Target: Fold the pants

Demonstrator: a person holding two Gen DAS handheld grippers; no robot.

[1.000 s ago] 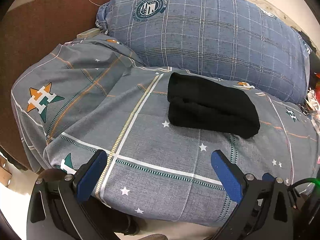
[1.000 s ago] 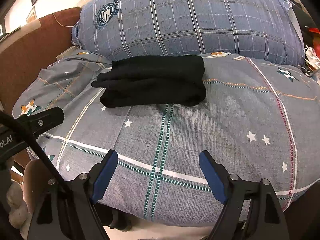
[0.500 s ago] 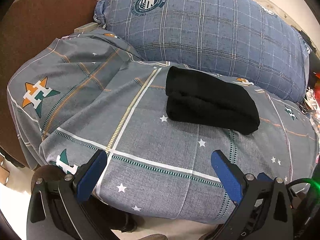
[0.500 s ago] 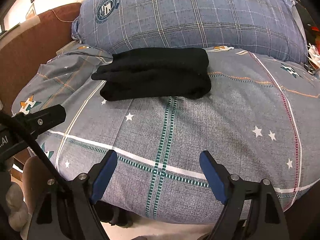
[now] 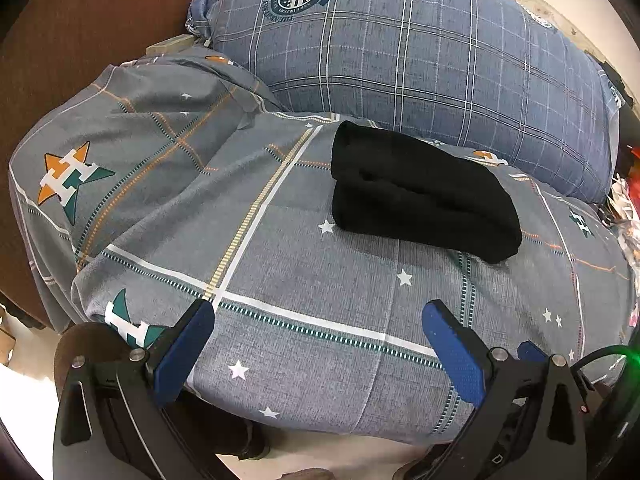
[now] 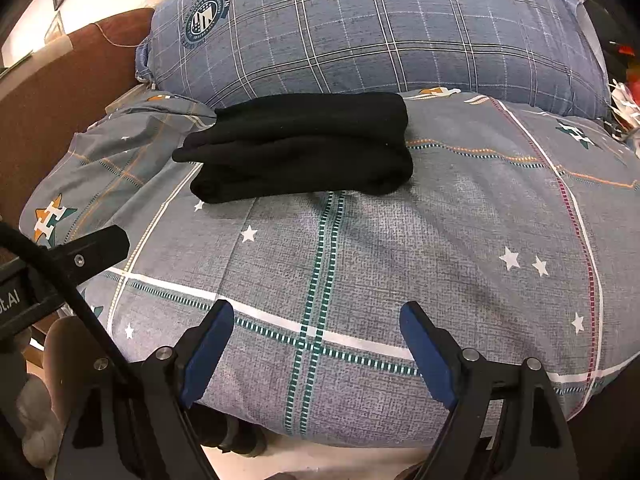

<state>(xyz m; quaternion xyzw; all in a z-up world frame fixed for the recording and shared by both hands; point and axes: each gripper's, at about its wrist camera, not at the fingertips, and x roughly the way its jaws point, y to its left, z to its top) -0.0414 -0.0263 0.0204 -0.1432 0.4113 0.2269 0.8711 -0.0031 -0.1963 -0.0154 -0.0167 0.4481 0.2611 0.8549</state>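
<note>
The black pants (image 5: 420,196) lie folded in a compact bundle on the grey patterned bedcover (image 5: 304,272), just in front of the blue plaid pillow (image 5: 400,48). They also show in the right wrist view (image 6: 304,148). My left gripper (image 5: 318,320) is open and empty, held back over the bed's near edge, well short of the pants. My right gripper (image 6: 316,316) is open and empty, also at the near edge. Part of the left gripper's body (image 6: 80,256) shows at the left of the right wrist view.
The pillow (image 6: 380,28) rises behind the pants. A brown headboard (image 5: 80,32) stands at the left. Clutter (image 5: 624,208) lies at the right edge of the bed. Pale floor (image 6: 320,460) shows below the bed's near edge.
Both grippers have drawn back slightly and risen, so the pants sit a little lower and farther in view. The pants have not moved. Both grippers stay open.
</note>
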